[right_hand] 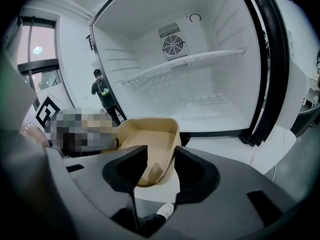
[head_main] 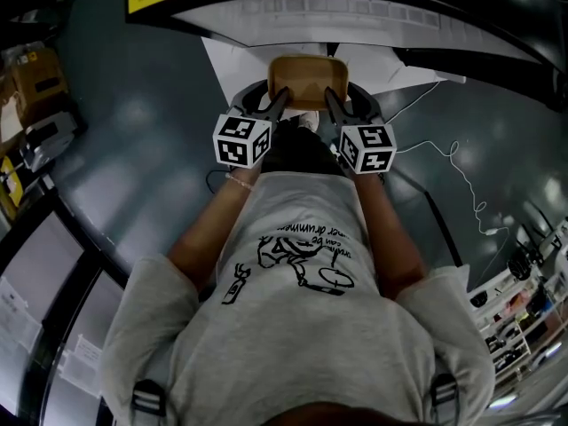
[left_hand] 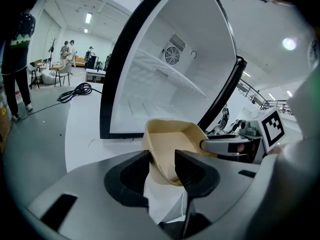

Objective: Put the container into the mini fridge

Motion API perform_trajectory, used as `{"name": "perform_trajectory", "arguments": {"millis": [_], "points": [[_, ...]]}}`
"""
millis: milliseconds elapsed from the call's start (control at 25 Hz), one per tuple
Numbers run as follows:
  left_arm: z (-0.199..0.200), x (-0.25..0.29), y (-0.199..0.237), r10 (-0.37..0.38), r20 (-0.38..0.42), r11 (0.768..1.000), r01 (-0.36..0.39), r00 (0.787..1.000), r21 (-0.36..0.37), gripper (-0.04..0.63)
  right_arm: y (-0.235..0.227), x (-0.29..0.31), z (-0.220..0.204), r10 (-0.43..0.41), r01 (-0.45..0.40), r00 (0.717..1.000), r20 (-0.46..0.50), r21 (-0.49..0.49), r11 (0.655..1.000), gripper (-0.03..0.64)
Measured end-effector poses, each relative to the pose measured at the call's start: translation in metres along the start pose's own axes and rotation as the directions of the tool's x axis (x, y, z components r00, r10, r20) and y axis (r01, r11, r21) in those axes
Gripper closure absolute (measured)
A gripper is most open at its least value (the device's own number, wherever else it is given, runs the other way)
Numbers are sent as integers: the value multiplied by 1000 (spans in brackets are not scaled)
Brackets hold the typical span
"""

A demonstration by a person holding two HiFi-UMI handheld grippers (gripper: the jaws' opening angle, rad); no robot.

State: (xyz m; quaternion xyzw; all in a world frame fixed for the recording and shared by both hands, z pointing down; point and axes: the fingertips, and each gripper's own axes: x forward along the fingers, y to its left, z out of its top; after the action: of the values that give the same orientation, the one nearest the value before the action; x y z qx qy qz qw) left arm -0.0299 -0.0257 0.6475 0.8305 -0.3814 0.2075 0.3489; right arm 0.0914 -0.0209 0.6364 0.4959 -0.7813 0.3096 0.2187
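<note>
Just beyond the fingers [left_hand: 197, 171] of left gripper [left_hand: 162, 154] and right gripper [right_hand: 161, 149], both clamping the container [head_main: 308, 80] by its rim, the open fridge [right_hand: 200, 84] waits, container not yet inside.

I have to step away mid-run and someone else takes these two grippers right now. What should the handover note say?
Left gripper: shut on the left side of the container.
Right gripper: shut on the container's right side.
Container: tan, empty, held up between both grippers in front of the mini fridge, not yet inside.
Mini fridge: open, nothing seen inside, wire shelf in place.
Done: container gripped on both sides and off the ground.
Left: carry it into the fridge, set it down, open both grippers and pull back.
</note>
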Motion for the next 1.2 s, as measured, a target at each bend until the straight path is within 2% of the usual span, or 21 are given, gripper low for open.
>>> {"name": "perform_trajectory", "arguments": {"millis": [1200], "points": [[99,-70,-56,-36,122,999,35,992,11,425,24,-84,92,18,-16,994,110,-22,1000,439]]}}
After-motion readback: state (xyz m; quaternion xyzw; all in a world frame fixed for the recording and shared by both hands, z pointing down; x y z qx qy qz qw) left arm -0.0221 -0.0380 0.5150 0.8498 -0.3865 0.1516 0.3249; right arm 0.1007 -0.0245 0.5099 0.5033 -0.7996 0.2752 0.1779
